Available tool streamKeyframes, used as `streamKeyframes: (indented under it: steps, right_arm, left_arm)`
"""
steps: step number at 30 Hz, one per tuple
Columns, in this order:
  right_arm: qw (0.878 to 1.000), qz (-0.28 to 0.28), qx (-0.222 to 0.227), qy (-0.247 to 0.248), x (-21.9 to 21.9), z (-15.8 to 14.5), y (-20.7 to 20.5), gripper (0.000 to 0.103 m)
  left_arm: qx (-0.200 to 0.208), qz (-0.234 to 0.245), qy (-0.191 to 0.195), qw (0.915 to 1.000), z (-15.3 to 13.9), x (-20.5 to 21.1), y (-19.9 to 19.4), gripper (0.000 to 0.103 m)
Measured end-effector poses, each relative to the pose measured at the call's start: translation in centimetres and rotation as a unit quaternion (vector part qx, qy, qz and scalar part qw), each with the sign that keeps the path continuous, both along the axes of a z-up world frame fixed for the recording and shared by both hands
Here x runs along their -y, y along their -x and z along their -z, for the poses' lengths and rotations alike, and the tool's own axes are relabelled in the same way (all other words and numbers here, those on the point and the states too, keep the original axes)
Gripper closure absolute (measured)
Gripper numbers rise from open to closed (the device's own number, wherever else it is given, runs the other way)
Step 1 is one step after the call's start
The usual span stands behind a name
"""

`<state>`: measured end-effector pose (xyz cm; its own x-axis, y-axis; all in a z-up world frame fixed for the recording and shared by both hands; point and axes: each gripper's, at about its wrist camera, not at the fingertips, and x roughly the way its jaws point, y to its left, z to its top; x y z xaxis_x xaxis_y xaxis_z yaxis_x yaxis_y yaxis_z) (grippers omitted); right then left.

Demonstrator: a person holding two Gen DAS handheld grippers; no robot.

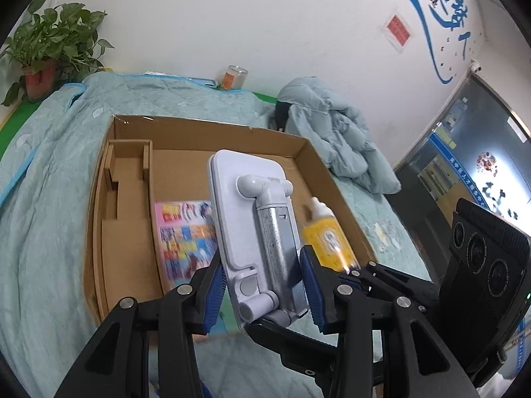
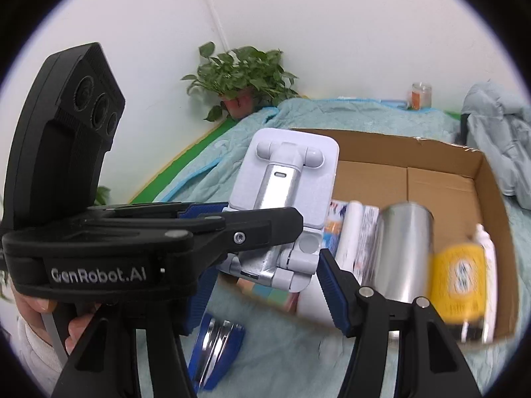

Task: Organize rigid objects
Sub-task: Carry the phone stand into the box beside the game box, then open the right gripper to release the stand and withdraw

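Note:
A white folding phone stand with a silver arm hangs above an open cardboard box. My left gripper is shut on its lower half, blue pads on both sides. In the right wrist view the phone stand has its foot between the blue pads of my right gripper, which looks shut on it. The left gripper crosses in from the left. In the box lie a colourful booklet, a yellow bottle, a silver can and a white tube.
The box sits on a bed with a light blue quilt. A blue and silver tool lies on the quilt in front of the box. A crumpled jacket, a glass jar and a potted plant stand behind.

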<state>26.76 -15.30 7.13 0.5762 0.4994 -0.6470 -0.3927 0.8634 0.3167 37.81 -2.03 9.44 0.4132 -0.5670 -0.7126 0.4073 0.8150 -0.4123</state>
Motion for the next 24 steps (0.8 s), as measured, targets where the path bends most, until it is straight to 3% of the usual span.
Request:
streamKeyframes:
  steps: [5,9,14,16,17,19,20,22,24]
  right_arm:
    - [0.999,-0.006,-0.052,-0.004,-0.3,1.5,-5.7,0.044]
    - [0.995,-0.003,-0.1,-0.02,-0.6,3.7,-8.3,0.044]
    - [0.99,0.009,-0.137,-0.022,-1.2,6.3,-9.5,0.043]
    - [0.988,0.018,-0.152,-0.018,-1.1,6.9,-9.4,0.042]
    - [0.989,0.023,-0.148,-0.011,-1.1,6.9,-9.1,0.042]
    - [0.992,0.024,-0.122,-0.007,-0.8,6.2,-7.8,0.032]
    - [0.994,0.03,-0.108,-0.006,-0.5,5.6,-7.1,0.018]
    - [0.996,0.052,-0.073,0.004,0.3,4.4,-4.8,0.015]
    - [0.997,0.069,-0.034,0.016,1.0,3.1,-1.9,0.015]
  left_arm:
    - [-0.043,-0.004,0.002,0.9991,2.4,-0.2,-6.7,0.063]
    - [-0.076,-0.004,-0.009,0.9971,5.6,-0.4,-9.7,0.063]
    - [-0.123,-0.015,-0.016,0.9922,9.6,-0.9,-11.6,0.06]
    - [-0.129,-0.023,-0.031,0.991,10.5,-1.1,-11.6,0.049]
    - [-0.129,-0.027,-0.031,0.9908,10.7,-1.3,-11.3,0.049]
    - [-0.105,-0.034,-0.031,0.9934,10.1,-1.7,-10.1,0.037]
    - [-0.076,-0.048,-0.044,0.995,9.4,-2.1,-9.2,0.031]
    - [-0.021,-0.08,-0.074,0.9939,8.1,-2.7,-6.9,0.009]
    - [0.009,-0.097,-0.079,0.9922,7.0,-3.3,-4.5,0.007]
